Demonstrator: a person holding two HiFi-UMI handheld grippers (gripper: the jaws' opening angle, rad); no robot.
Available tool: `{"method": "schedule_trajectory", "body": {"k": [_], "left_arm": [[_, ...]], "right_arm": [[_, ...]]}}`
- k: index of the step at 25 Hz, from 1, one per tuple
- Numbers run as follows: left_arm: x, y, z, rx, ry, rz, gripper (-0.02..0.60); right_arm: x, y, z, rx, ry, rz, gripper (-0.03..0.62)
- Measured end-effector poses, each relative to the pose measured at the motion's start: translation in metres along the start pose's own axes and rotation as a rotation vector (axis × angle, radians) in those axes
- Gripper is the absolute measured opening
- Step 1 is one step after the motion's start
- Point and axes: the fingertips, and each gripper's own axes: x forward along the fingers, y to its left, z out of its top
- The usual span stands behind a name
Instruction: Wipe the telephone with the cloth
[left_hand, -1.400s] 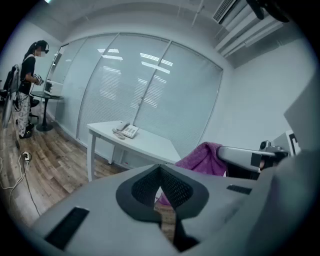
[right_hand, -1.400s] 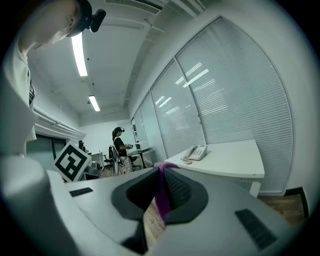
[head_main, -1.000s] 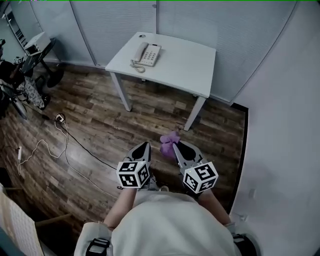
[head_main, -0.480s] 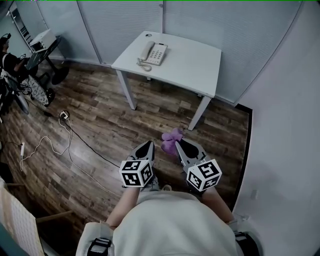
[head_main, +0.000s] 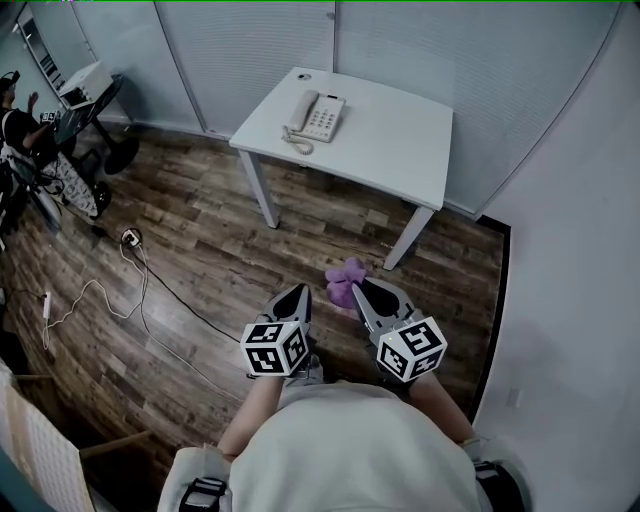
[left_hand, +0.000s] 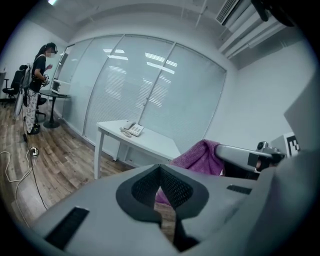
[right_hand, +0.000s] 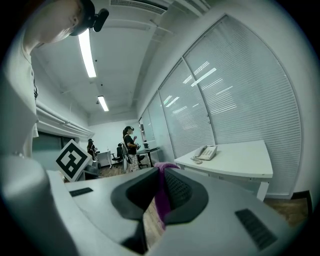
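A white telephone with a coiled cord lies on the small white table by the glass wall, well ahead of me. My right gripper is shut on a purple cloth, which bunches out past its tips; the cloth shows pinched between the pads in the right gripper view. My left gripper hangs beside it, shut and empty. From the left gripper view the telephone and the cloth both show. Both grippers are held low in front of my body, far short of the table.
Wood floor lies between me and the table. A cable and a power strip trail across the floor at left. A person stands at a desk with chairs in the far left corner. A wall runs along my right.
The table and telephone have drifted right and slightly down in the head view as my view shifted. Both grippers keep their pose, and the cloth stays held.
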Motion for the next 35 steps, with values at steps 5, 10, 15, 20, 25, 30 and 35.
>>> {"method": "schedule_trajectory", "body": {"k": [5,10,15,20,25,30,35], "left_arm": [[0.02,0.023,0.02,-0.015,-0.009,0.005,0.02],[0.043,0.049,0.039,-0.025,-0.001,0.001,0.02],[0.064,0.073,0.064,-0.012,0.0,-0.014,0.02],[0.085,0.095,0.086,-0.008,0.009,-0.036,0.02],[0.103,0.12,0.104,0.005,0.022,-0.057,0.02],[0.117,0.145,0.12,0.014,0.021,-0.072,0.02],[0.128,0.167,0.133,0.006,0.019,-0.071,0.02]], "right_arm": [[0.036,-0.009,0.006,-0.007,0.019,0.011,0.048],[0.074,-0.022,0.016,-0.004,0.022,0.005,0.048],[0.109,-0.031,0.029,0.003,0.014,-0.013,0.048],[0.144,-0.038,0.038,0.017,0.012,-0.029,0.048],[0.178,-0.044,0.045,0.036,0.003,-0.051,0.048],[0.211,-0.045,0.048,0.038,0.001,-0.062,0.048],[0.237,-0.045,0.052,0.033,0.007,-0.065,0.048]]}}
